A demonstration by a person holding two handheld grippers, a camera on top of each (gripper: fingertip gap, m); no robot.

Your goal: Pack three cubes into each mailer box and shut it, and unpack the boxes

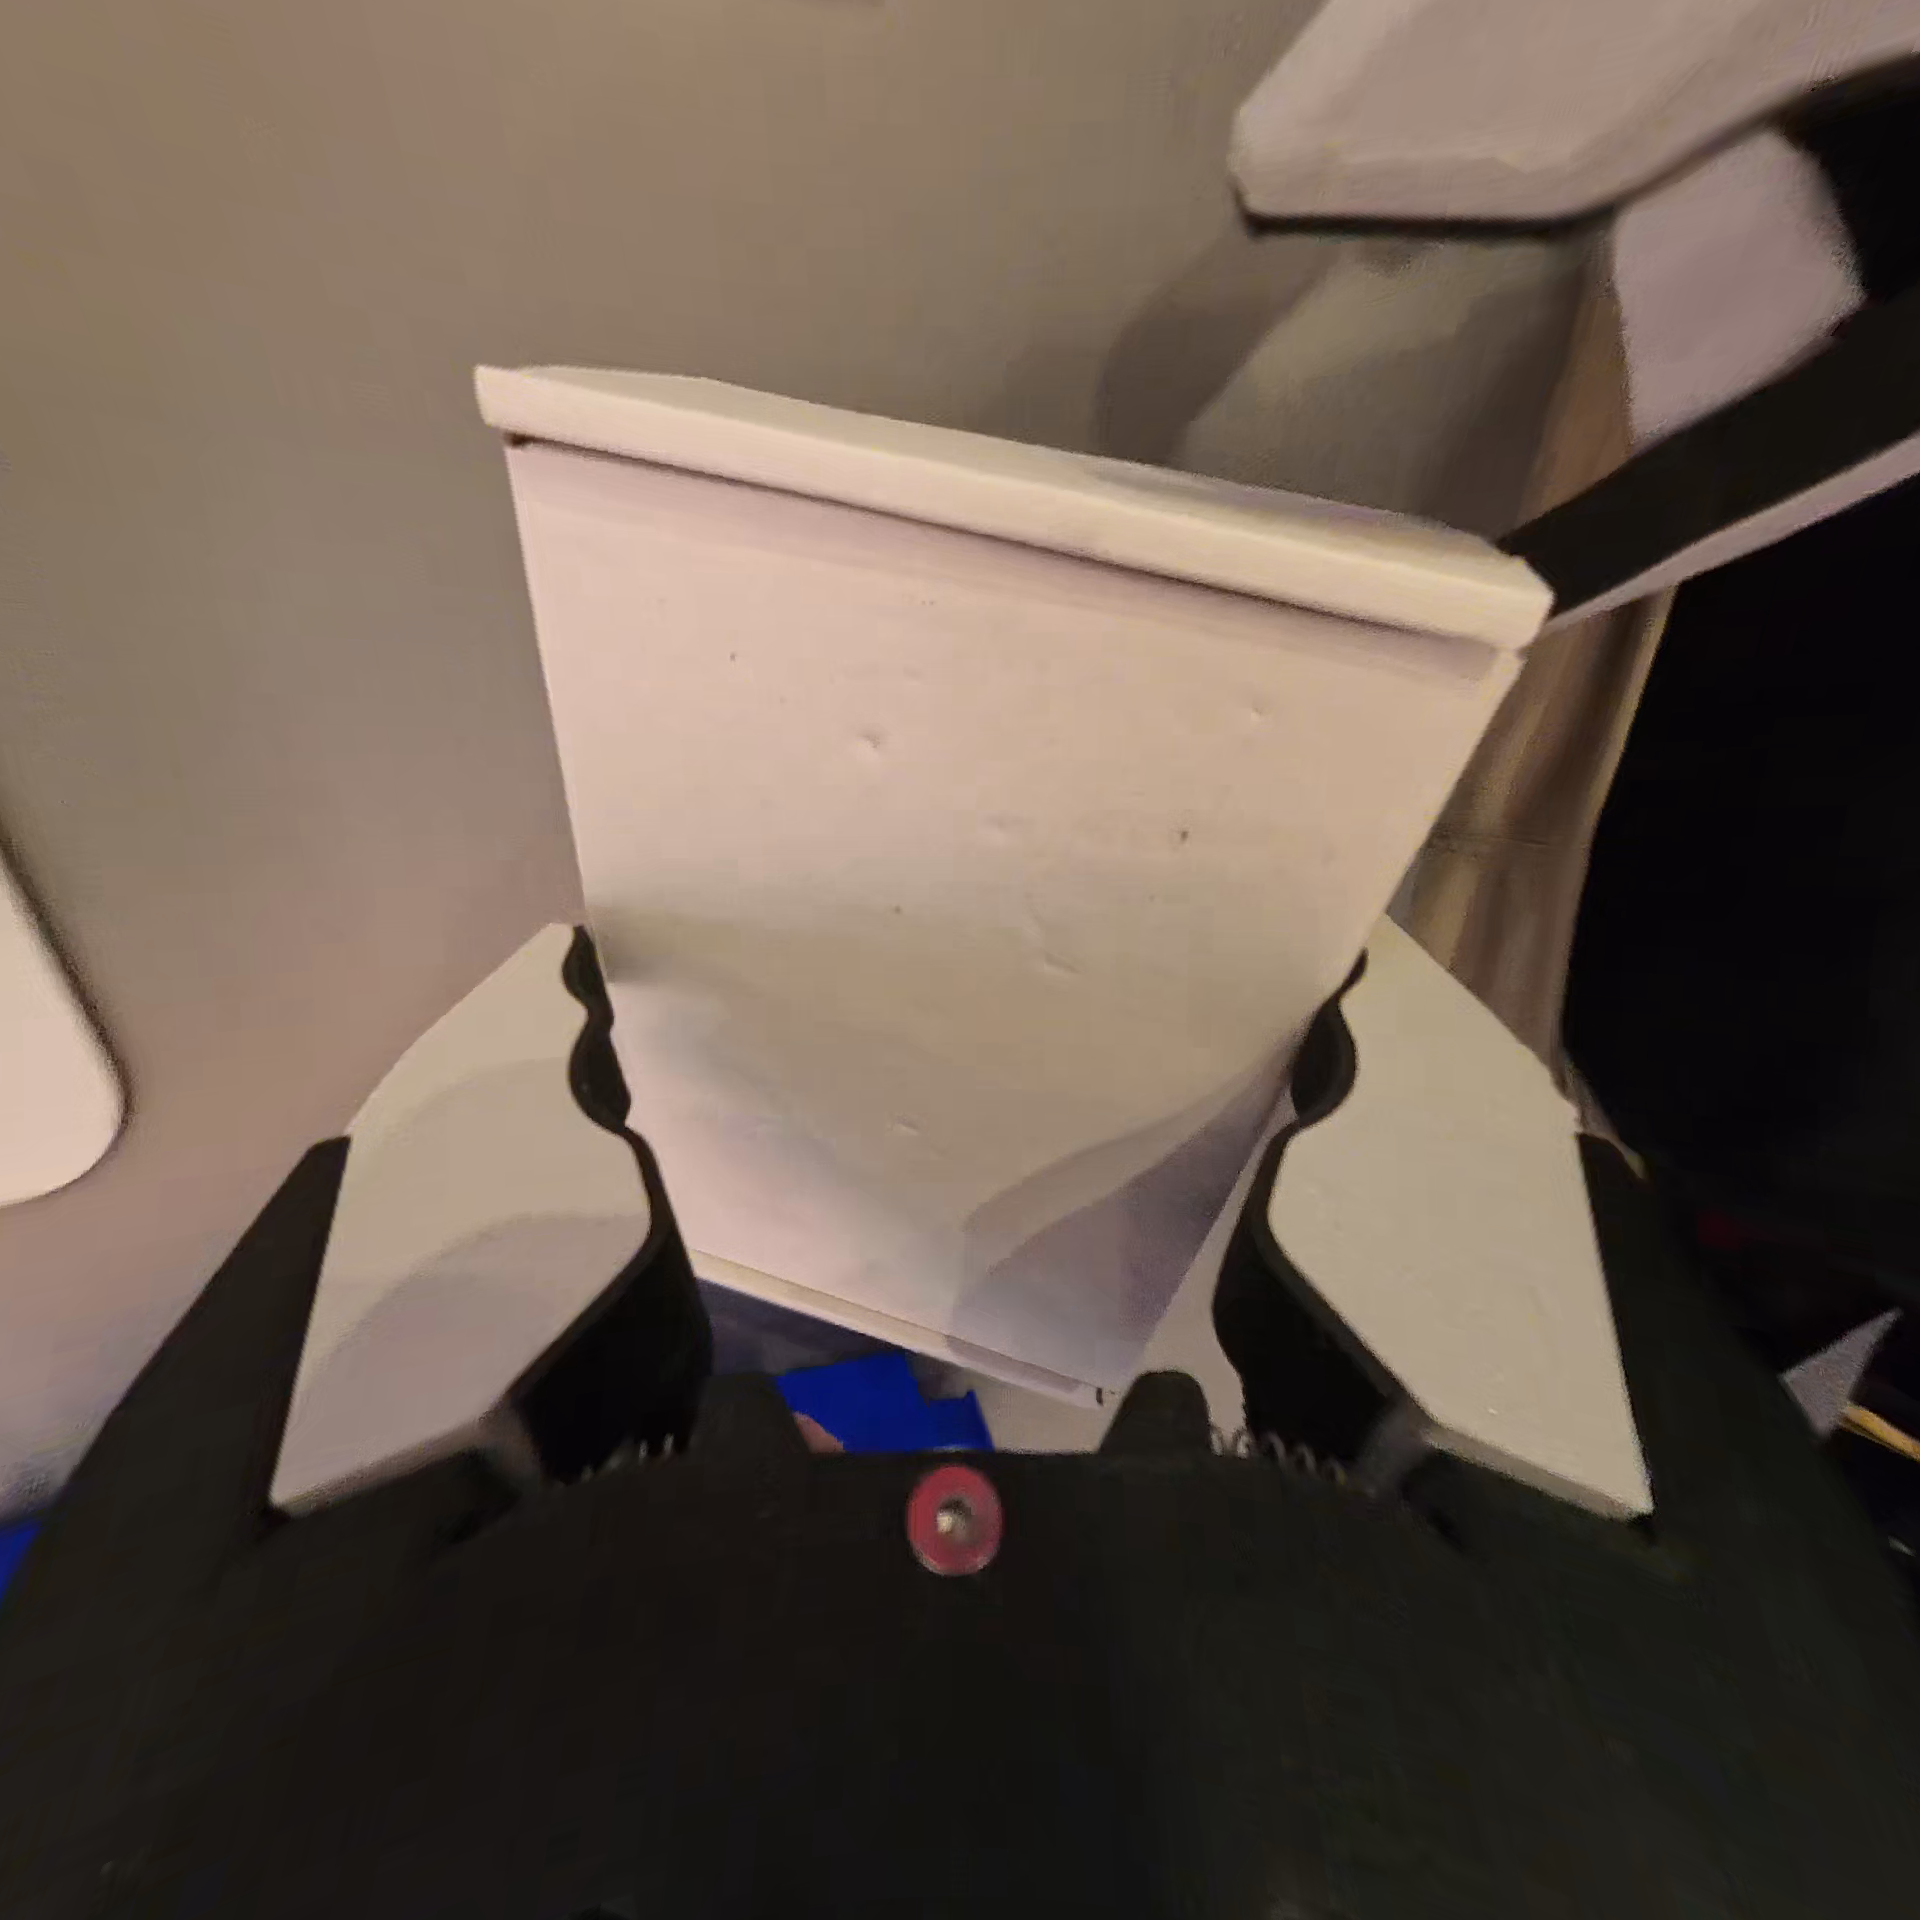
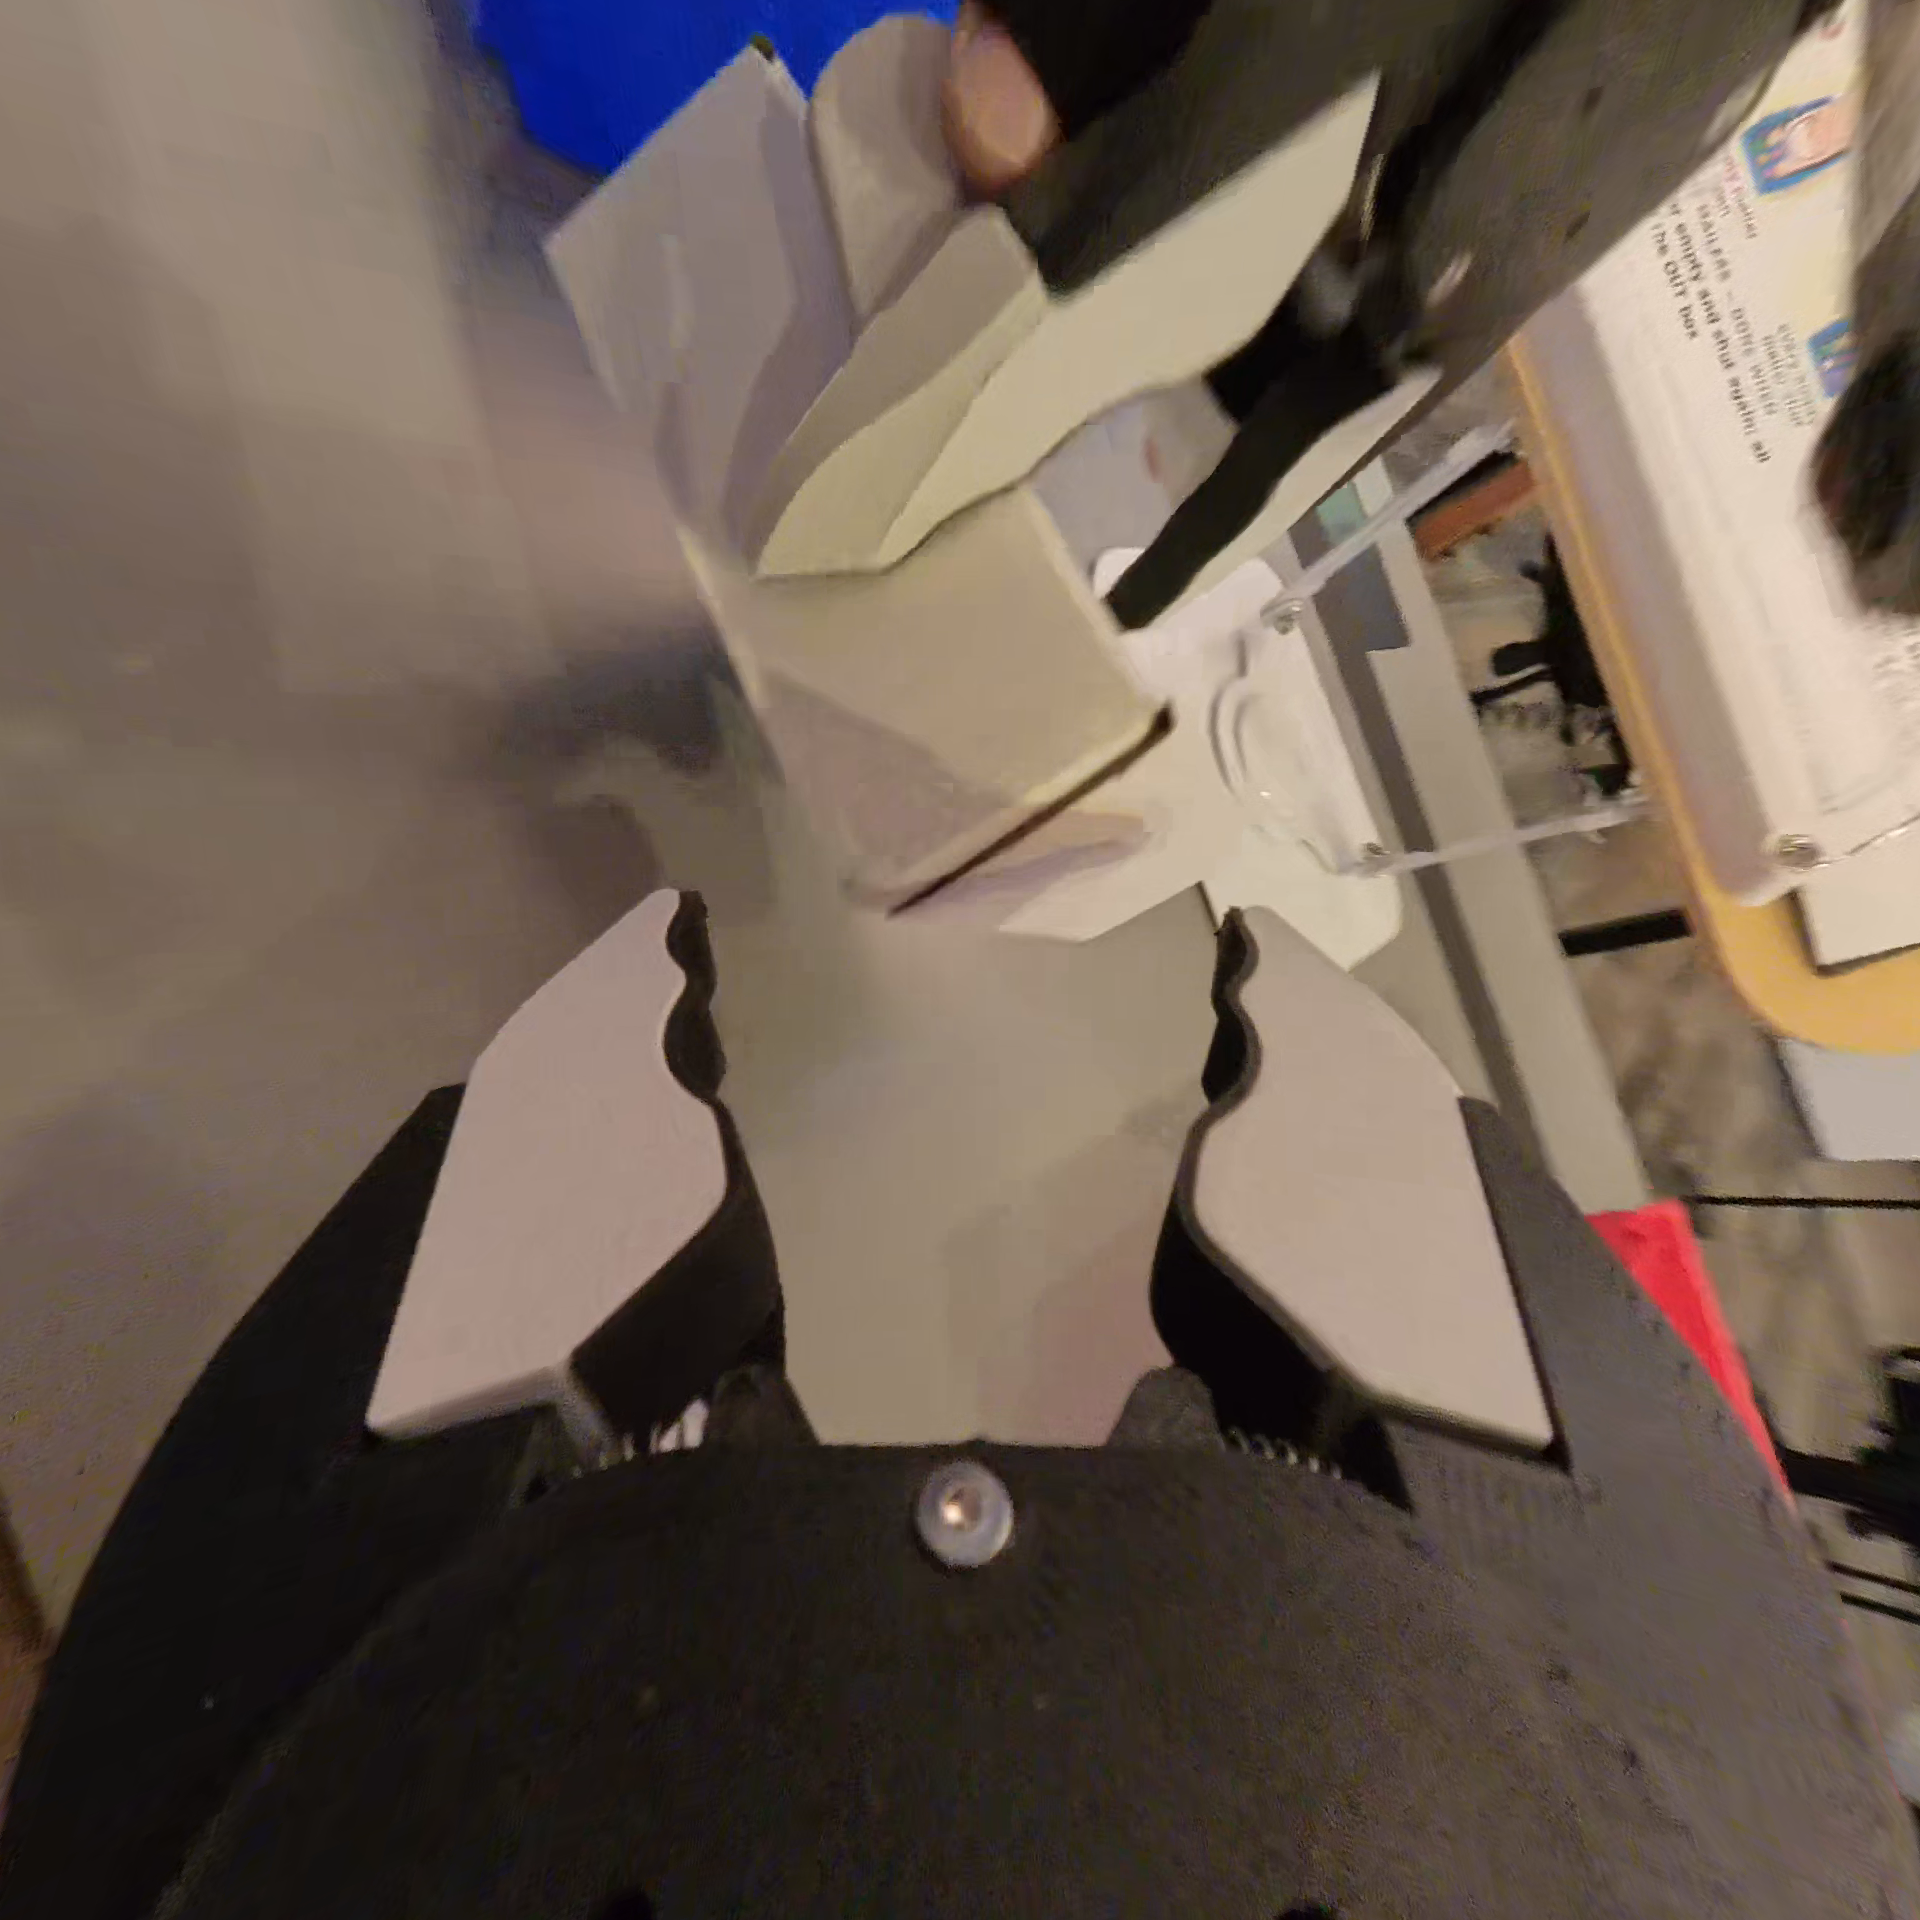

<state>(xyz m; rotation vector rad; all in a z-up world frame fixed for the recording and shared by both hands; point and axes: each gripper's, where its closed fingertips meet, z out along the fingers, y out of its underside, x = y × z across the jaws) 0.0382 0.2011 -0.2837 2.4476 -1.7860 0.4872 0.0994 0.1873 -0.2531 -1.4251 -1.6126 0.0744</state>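
Observation:
A white mailer box (image 1: 977, 831) sits between the fingers of my left gripper (image 1: 966, 961), which is shut on its two sides. The lid is down, with a thin rim along the far edge. No cubes show. In the right wrist view the same box (image 2: 935, 665) is tilted above the grey table, with a dark slit along its lid edge, and a white finger (image 2: 914, 436) of the left gripper lies on it. My right gripper (image 2: 961, 925) is open and empty, just short of the box. One of its fingers (image 1: 1455, 135) shows blurred at the top right of the left wrist view.
The grey table (image 1: 260, 416) lies under the box. Something blue (image 1: 883, 1403) shows below the box and again at the top of the right wrist view (image 2: 623, 73). A printed sheet (image 2: 1704, 468) on a wooden board and a clear stand (image 2: 1278, 727) are to the right. A white object (image 1: 42, 1039) is at the left edge.

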